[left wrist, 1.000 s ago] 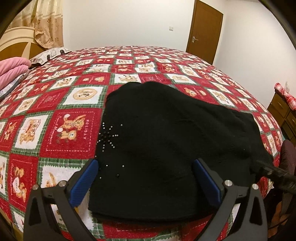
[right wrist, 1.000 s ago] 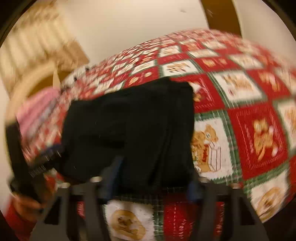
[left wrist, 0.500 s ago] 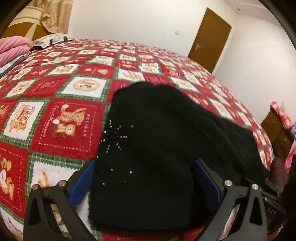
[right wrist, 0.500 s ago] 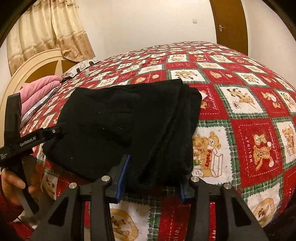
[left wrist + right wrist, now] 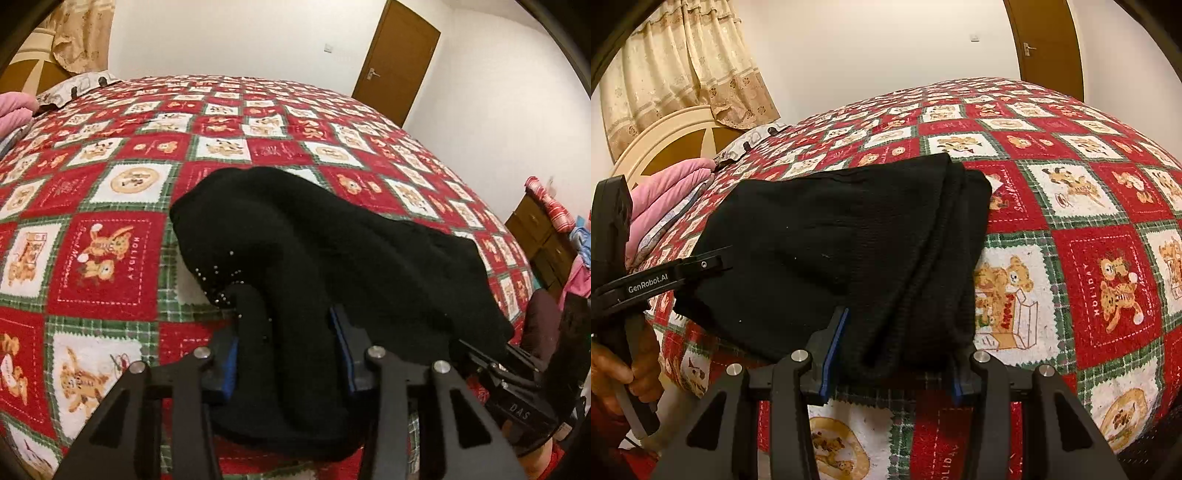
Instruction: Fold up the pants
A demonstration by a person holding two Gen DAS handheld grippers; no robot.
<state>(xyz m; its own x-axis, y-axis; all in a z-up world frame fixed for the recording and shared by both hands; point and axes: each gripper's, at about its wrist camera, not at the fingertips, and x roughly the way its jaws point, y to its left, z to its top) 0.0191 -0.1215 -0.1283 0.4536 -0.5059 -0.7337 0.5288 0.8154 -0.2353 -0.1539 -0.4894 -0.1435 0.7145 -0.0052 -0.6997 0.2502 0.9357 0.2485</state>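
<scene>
Black knit pants (image 5: pixel 332 258), folded into a thick pad, lie on the bed's red-and-green bear-print quilt (image 5: pixel 110 177) near its front edge. The left gripper (image 5: pixel 288 350) has just been closing its jaws, now narrow and pinching a bunched fold at the pants' studded corner, lifted off the quilt. The right gripper (image 5: pixel 890 354) clamps its jaws on the stacked edges at the other near corner. Pink bedding (image 5: pixel 665 195) sits by the headboard (image 5: pixel 676 136).

A home bedroom: a bed (image 5: pixel 258 122) under a patchwork quilt, curtain (image 5: pixel 683 70) behind its headboard (image 5: pixel 676 136), door (image 5: pixel 399 59) beyond its far side.
</scene>
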